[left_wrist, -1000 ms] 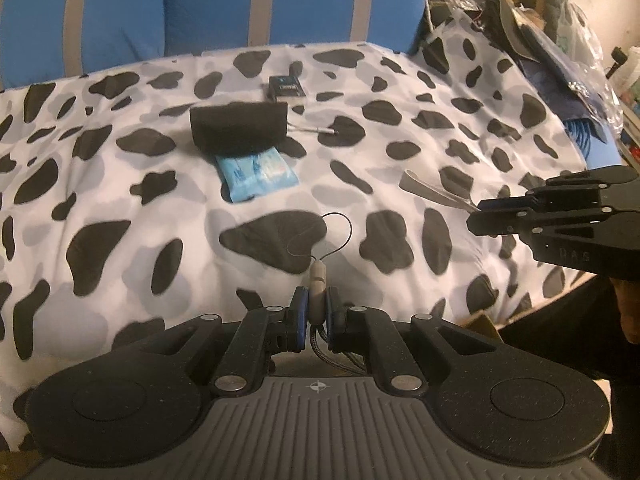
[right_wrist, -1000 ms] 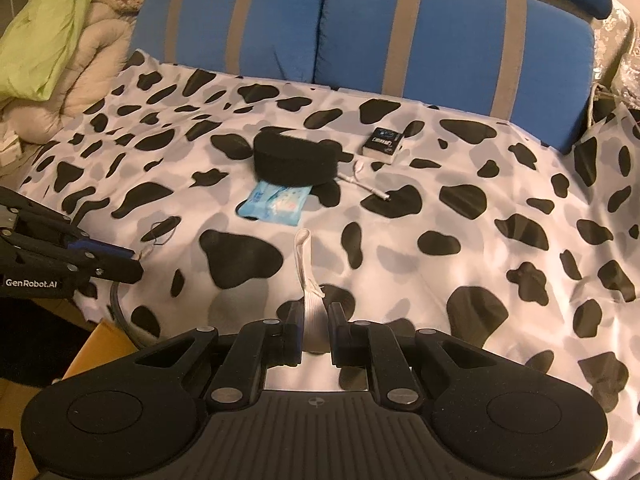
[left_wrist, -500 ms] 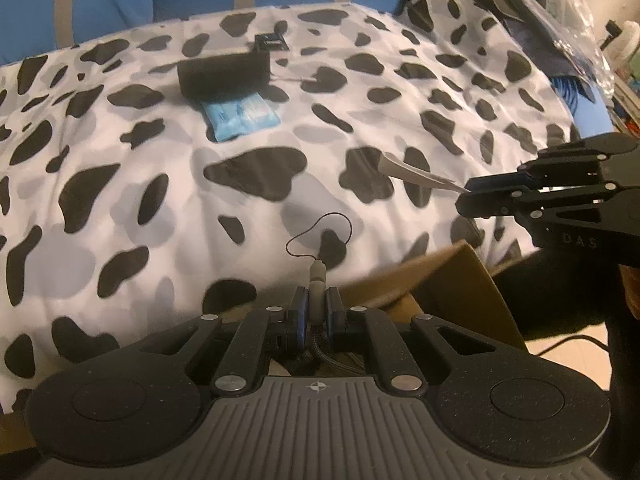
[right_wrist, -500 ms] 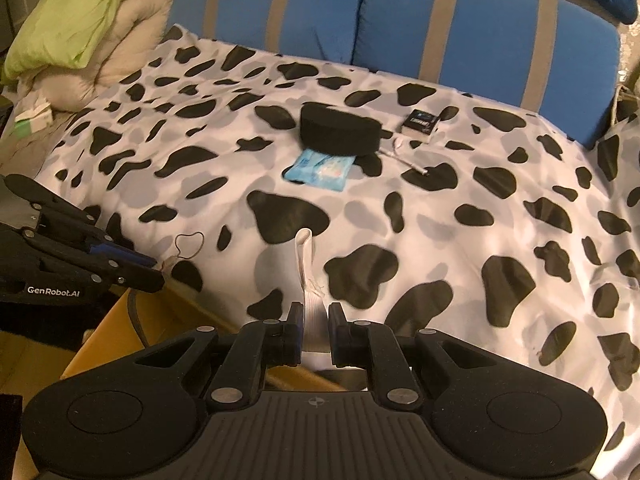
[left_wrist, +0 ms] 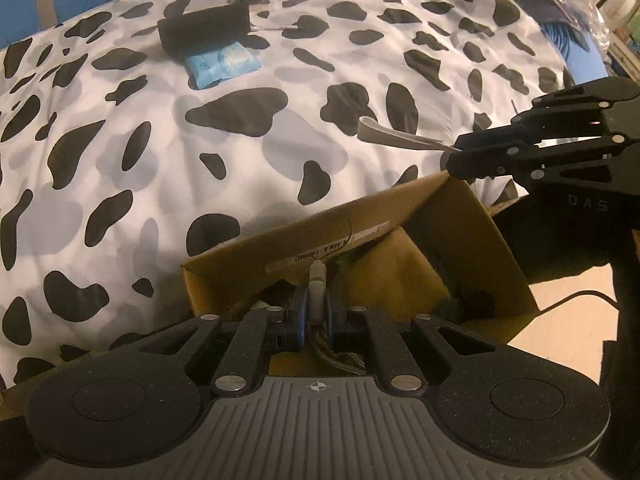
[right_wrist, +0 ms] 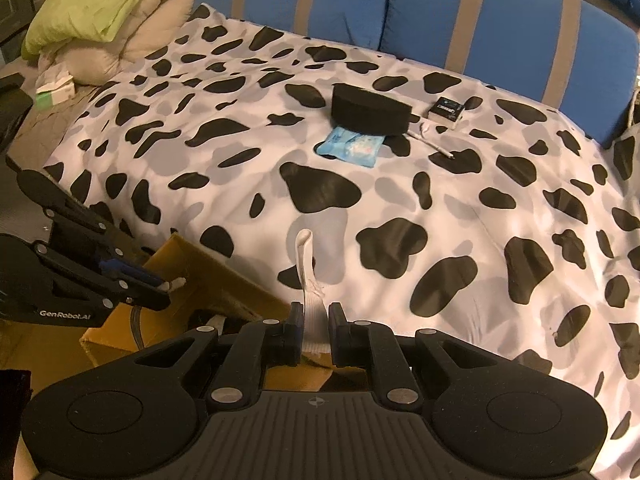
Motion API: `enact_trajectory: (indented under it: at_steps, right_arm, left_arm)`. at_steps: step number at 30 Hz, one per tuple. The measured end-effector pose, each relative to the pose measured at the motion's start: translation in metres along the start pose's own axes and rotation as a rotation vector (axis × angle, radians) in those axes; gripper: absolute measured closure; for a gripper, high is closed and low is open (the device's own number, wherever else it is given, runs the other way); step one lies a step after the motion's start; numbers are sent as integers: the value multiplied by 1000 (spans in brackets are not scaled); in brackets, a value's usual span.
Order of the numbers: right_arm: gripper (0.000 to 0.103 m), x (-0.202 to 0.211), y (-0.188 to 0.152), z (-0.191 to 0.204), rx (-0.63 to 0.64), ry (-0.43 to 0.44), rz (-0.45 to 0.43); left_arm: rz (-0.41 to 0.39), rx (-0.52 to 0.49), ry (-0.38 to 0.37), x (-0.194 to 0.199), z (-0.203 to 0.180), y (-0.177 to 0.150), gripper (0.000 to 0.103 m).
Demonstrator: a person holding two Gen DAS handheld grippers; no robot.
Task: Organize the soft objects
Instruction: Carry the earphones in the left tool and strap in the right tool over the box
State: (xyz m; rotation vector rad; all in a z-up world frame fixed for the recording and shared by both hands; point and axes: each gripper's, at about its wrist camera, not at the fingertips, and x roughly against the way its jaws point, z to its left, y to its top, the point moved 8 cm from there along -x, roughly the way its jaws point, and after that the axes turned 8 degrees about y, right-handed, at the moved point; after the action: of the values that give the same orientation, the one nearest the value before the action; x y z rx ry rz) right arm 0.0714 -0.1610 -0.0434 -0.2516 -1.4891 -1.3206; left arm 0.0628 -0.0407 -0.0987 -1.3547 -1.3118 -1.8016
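The left tool (left_wrist: 316, 314) is closed on a cord (left_wrist: 316, 280) over the box (left_wrist: 404, 216) at the lower centre. The right tool (right_wrist: 314, 328) is closed on a white strap (right_wrist: 306, 276), at the bed (right_wrist: 480, 208) edge.

Left gripper (left_wrist: 315, 316): matte black speckled body, ribbed grey housing with crosshair mark, silver screws, blue-edged pads; side lettered "GenRobot.AI". Right gripper (right_wrist: 314, 322): same black linkage, silver screws, ribbed housing; side lettered "DAS".
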Motion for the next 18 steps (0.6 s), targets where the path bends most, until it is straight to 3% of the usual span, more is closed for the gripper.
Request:
enact_trajectory:
  at_steps: [2,4,6,18]
  right_arm:
    - [88,-1,-1,3,7,3,5]
    - [88,-2,-2,4,12,2,11]
    - [88,-3,-2,5,13,2,15]
    - [88,-10,-7,12,43,25,59]
  left_arm:
    - [14,3,13,-2,2,-1,91]
    - [27,12,35,-4,5,-1,68]
    - [21,21,64,-4,9,0,60]
    - [-32,79,131,4,23,11,57]
